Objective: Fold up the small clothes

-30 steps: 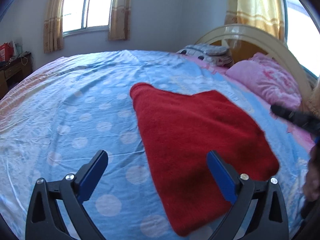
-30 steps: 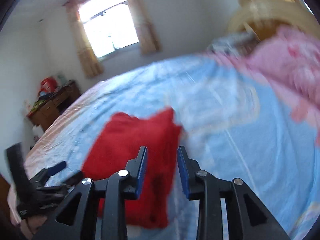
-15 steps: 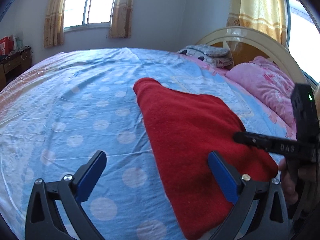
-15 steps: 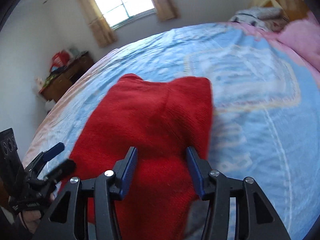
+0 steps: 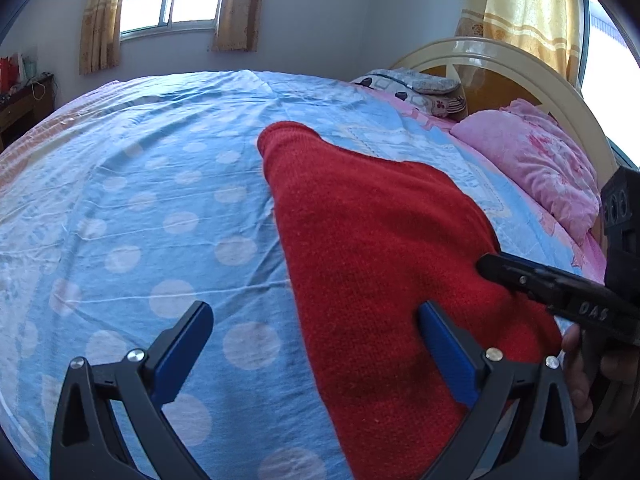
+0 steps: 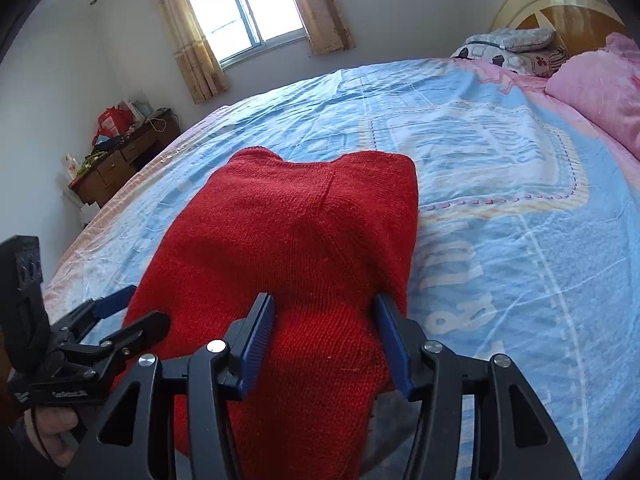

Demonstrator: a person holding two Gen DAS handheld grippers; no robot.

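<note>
Red knitted garment: fine-ribbed wool-like knit, folded into a thick tapering slab, lying flat on the bed and serving as the landmark here. At its near end, right gripper: black plastic frame, blue ridged pads; jaws about half apart and just been opening, straddling the garment's near edge, the knit bulging up between the pads, which do not visibly press on it. At the garment's near left side, left gripper: same build, jaws spread wide, one finger over the red knit, the other over bare sheet beside it, nothing clamped. Under the garment, bedsheet: smooth, lightly creased blue cotton-like cloth with pale round dots, pink at the borders. Beyond the garment to its right, pink pillow: soft, plump, floral print. Behind that, headboard: glossy cream arch with amber wood panels. Far beyond the garment, wooden desk under a curtained window.
</note>
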